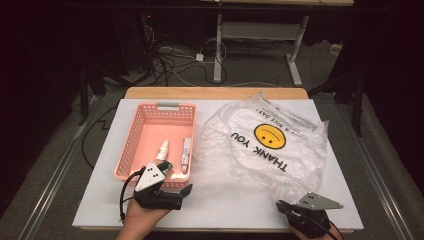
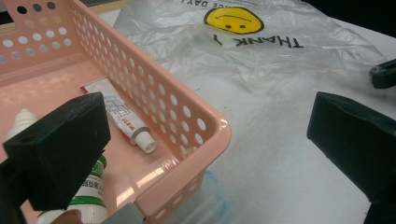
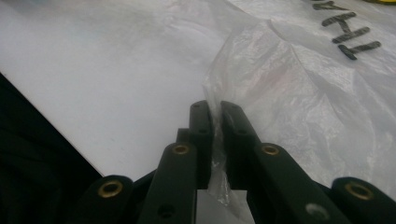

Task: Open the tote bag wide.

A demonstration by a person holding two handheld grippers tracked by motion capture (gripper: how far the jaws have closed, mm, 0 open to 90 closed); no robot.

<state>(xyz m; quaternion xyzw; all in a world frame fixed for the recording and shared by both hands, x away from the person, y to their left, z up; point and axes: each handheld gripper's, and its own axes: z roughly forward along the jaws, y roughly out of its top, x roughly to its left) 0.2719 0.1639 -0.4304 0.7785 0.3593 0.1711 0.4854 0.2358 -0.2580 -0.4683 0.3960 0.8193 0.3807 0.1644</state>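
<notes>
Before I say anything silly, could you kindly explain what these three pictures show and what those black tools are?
A person sits at a white table, holding a hand-operated two-jaw gripper in each hand. The wide picture comes from a fixed camera overhead; the other two come from cameras riding on the grippers, looking along their black jaws. On the table sit a pink basket containing a small white bottle and a tube, and beside it a clear plastic bag printed with a smiley and THANK YOU. The left gripper is open at the basket's near corner. The right gripper is shut on the bag's edge.
</notes>
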